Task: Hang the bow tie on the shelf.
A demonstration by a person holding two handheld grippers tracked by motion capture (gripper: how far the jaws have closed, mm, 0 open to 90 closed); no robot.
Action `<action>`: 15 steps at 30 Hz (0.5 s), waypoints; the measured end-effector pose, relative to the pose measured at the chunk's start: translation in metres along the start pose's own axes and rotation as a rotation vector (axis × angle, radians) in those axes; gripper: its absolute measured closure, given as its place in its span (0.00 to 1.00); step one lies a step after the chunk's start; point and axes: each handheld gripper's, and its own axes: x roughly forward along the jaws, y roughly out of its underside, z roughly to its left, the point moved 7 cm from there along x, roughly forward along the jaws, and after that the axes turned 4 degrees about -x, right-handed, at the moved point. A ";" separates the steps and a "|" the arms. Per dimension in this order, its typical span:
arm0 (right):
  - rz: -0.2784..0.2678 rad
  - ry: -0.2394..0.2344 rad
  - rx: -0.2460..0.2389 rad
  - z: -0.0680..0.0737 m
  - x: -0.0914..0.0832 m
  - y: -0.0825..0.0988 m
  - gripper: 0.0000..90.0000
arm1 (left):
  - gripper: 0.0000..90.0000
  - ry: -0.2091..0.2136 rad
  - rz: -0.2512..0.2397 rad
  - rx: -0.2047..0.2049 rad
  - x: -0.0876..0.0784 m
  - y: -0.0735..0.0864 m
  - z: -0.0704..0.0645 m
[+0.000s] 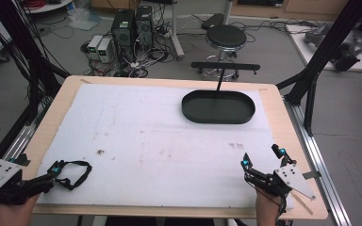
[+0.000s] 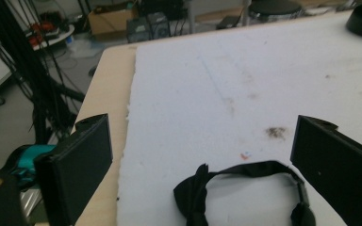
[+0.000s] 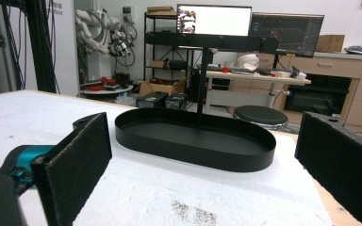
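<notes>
Black bow tie (image 2: 245, 190) between wide-spread left jaws, untouched

A round black padded stool (image 1: 225, 37) on a chrome base stood on the grey floor (image 1: 264, 52) beyond the pale wooden table (image 1: 66, 89). Left of the stool, black computer towers (image 1: 132, 26) sat among tangled cables. Behind the stool, a wooden desk (image 3: 259, 75) carried two lit monitors (image 3: 250, 23), with light wooden cabinets (image 3: 353, 89) to its right. Black metal frame posts (image 1: 330, 42) flanked the table.
</notes>
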 end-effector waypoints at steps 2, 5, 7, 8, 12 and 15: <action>-0.003 0.002 0.001 0.000 0.000 -0.001 0.04 | 0.10 -0.002 0.017 0.001 0.002 0.002 0.000; 0.001 0.001 0.004 0.001 -0.001 -0.001 0.04 | 0.11 -0.004 0.070 -0.004 0.007 0.008 0.003; 0.000 0.000 0.000 0.001 0.000 -0.001 0.04 | 0.13 0.007 0.132 -0.024 0.013 0.017 0.006; 0.000 0.000 -0.001 0.001 0.000 0.000 0.04 | 0.15 0.008 0.146 -0.023 0.015 0.019 0.006; 0.004 0.002 0.003 0.001 0.000 0.001 0.04 | 0.18 0.011 0.183 -0.025 0.019 0.026 0.007; 0.007 0.001 0.000 0.001 0.000 0.001 0.04 | 0.22 0.008 0.229 -0.017 0.023 0.032 0.006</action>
